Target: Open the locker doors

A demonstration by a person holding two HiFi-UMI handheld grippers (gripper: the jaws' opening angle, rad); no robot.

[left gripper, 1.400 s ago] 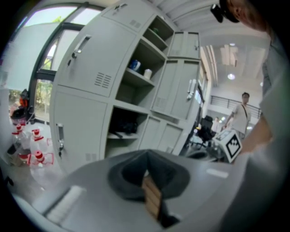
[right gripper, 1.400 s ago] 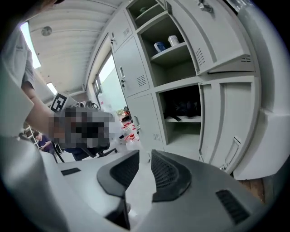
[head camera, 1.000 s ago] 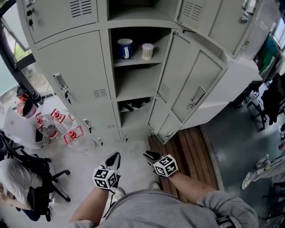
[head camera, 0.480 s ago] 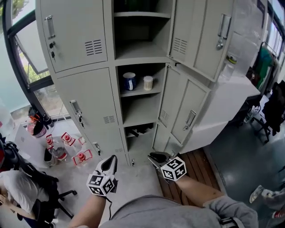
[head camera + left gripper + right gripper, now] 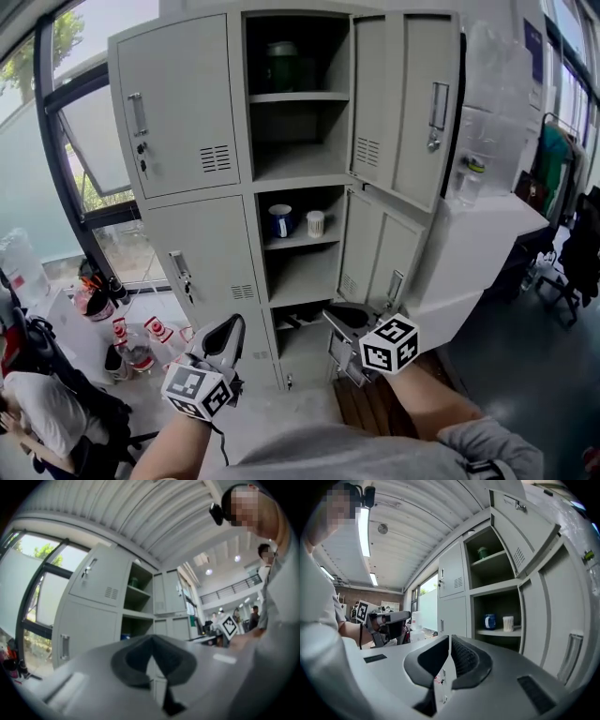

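The grey locker (image 5: 192, 248) stands ahead. Its left column doors, upper (image 5: 178, 103) and middle (image 5: 202, 267), are closed. The middle column is open, with a blue mug (image 5: 279, 220) and a white cup (image 5: 316, 223) on a shelf. The right doors, upper (image 5: 412, 103) and lower (image 5: 380, 253), hang open. My left gripper (image 5: 232, 330) (image 5: 152, 638) is shut and empty, held in the air short of the left column. My right gripper (image 5: 339, 317) (image 5: 449, 639) has just been closing. Its pads all but meet, with nothing between them, in front of the open lower door.
A low white table (image 5: 70, 319) with red-capped bottles (image 5: 136, 342) stands at the left by the window. A person sits on an office chair (image 5: 37, 403) at lower left. A white counter (image 5: 478, 234) flanks the locker on the right, with wooden decking (image 5: 375, 403) below.
Both grippers have risen from near the floor to the height of the lower lockers. The head view has tilted up, so the top compartments now show.
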